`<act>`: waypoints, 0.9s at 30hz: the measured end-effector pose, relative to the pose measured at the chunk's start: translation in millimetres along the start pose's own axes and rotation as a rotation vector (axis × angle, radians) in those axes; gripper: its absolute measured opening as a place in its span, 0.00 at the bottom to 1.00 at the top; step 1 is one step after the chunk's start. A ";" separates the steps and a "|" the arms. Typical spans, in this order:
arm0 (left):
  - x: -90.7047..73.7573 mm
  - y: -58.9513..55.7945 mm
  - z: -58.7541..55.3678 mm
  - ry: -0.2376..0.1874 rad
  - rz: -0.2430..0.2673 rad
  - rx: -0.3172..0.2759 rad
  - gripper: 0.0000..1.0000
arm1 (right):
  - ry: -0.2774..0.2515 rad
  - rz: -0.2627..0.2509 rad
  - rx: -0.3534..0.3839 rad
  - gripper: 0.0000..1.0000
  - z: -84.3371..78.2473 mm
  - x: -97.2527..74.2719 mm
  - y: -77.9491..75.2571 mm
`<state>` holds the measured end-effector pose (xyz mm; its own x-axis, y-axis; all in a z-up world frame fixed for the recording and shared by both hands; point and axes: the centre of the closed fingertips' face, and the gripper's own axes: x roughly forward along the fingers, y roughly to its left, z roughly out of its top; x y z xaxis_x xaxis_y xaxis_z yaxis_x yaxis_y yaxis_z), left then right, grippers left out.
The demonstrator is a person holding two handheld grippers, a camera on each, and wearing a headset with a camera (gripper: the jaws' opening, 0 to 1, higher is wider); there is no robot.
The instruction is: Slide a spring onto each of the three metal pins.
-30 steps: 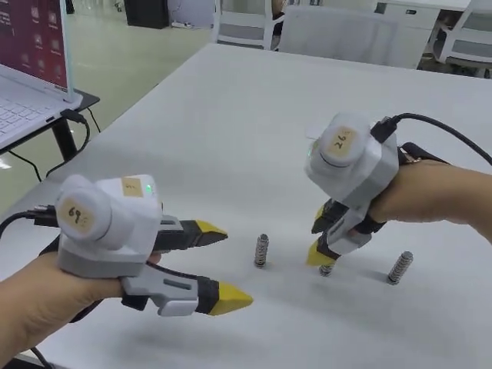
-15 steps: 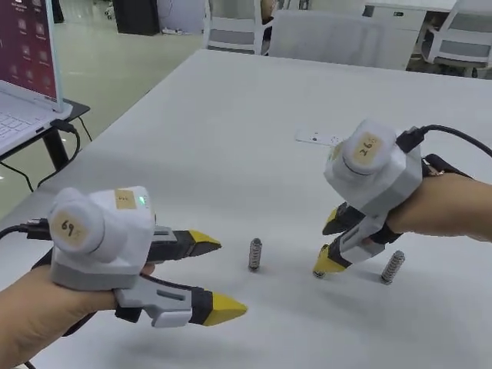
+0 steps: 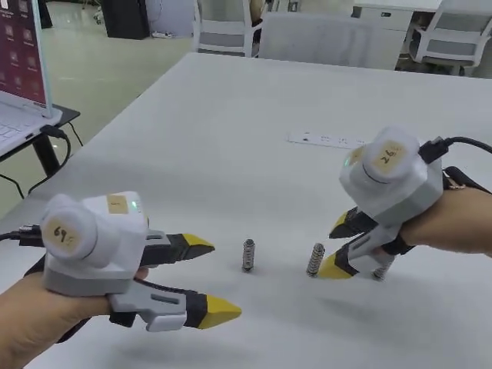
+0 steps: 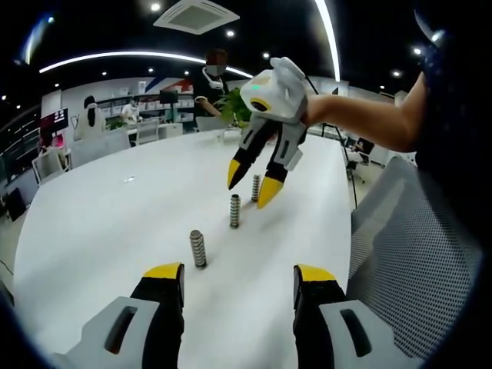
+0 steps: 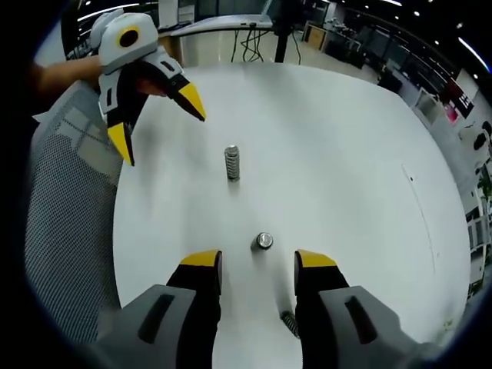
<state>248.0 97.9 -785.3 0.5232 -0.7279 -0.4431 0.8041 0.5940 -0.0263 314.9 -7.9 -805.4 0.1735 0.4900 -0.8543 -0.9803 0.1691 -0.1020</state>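
Three small metal springs stand upright in a row on the white table [image 3: 231,154]: a left spring [image 3: 247,255], a middle spring [image 3: 315,259] and a right spring [image 3: 378,271], the last half hidden behind my right gripper [image 3: 334,246]. That gripper hovers open and empty just right of the middle spring, which sits just ahead of its jaws [image 5: 264,241] in the right gripper view. My left gripper [image 3: 207,277] is open and empty, left of the row. From it the springs line up: nearest [image 4: 198,248], middle [image 4: 234,211], far [image 4: 255,187]. No pins are visible inside the coils.
A laptop [image 3: 15,77] stands on a side stand off the table's left edge. A white power strip [image 3: 327,140] lies farther back on the table. Office chairs [image 3: 323,38] line the far edge. A mesh chair [image 4: 407,246] sits close on my side.
My right gripper has pulled back to the right, off the middle spring, which now stands free. The left gripper has kept its pose. The head camera has shifted.
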 end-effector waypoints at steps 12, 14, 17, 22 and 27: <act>-1.1 1.6 -0.5 -0.005 0.005 -0.005 0.53 | -0.066 -0.026 0.047 0.37 -4.7 -17.2 10.9; -1.3 1.7 -0.4 -0.006 0.005 -0.005 0.53 | -0.076 -0.027 0.055 0.37 -6.0 -19.6 14.3; -1.8 2.1 -0.1 -0.008 0.008 -0.006 0.53 | -0.091 -0.036 0.062 0.37 -7.8 -23.8 17.7; -2.3 2.4 0.1 -0.010 0.009 -0.007 0.54 | -0.127 -0.049 0.093 0.38 -11.5 -32.9 20.8; -1.8 1.6 0.6 -0.007 0.007 -0.004 0.54 | -0.155 -0.063 0.116 0.38 -17.5 -38.8 23.8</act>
<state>248.5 100.0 -784.0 0.5308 -0.7262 -0.4368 0.7992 0.6005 -0.0271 283.2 -37.9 -783.6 0.2552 0.5995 -0.7586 -0.9511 0.2968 -0.0854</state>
